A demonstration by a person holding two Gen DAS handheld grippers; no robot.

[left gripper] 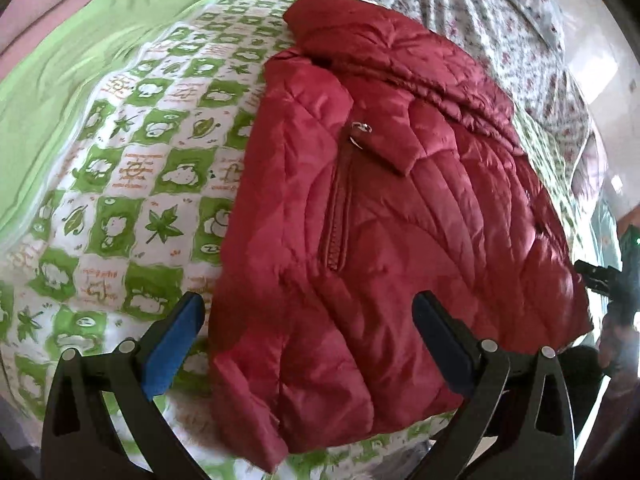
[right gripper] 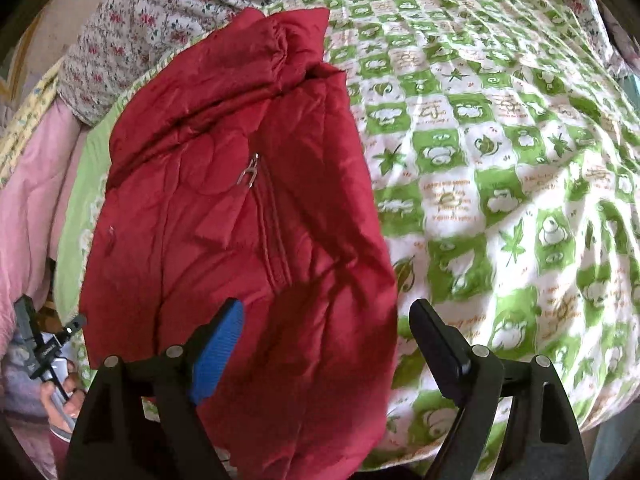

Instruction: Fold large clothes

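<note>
— One red quilted jacket (left gripper: pixel 384 200), folded on the green-checked bedspread (left gripper: pixel 132 184)?
— Yes; both the left gripper (left gripper: pixel 308 312) and right gripper (right gripper: pixel 326 320) are spread, empty. Only the right view shows a hand (right gripper: pixel 60 396)

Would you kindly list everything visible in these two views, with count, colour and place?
jacket: one, red quilted, folded, lying on the quilt.
zip pull: one, silver, at the top of the jacket's pocket zip.
quilt: one, green and white checks with leaves, spread over the bed.
floral sheet: one, white with red flowers, bunched beyond the jacket.
green cloth: one, plain light green, along the quilt's edge.
pink cloth: one, pink, at the bed's side.
left gripper: one, black with blue pads, open over the jacket's near edge.
right gripper: one, black with blue pad, open over the jacket's near edge.
</note>
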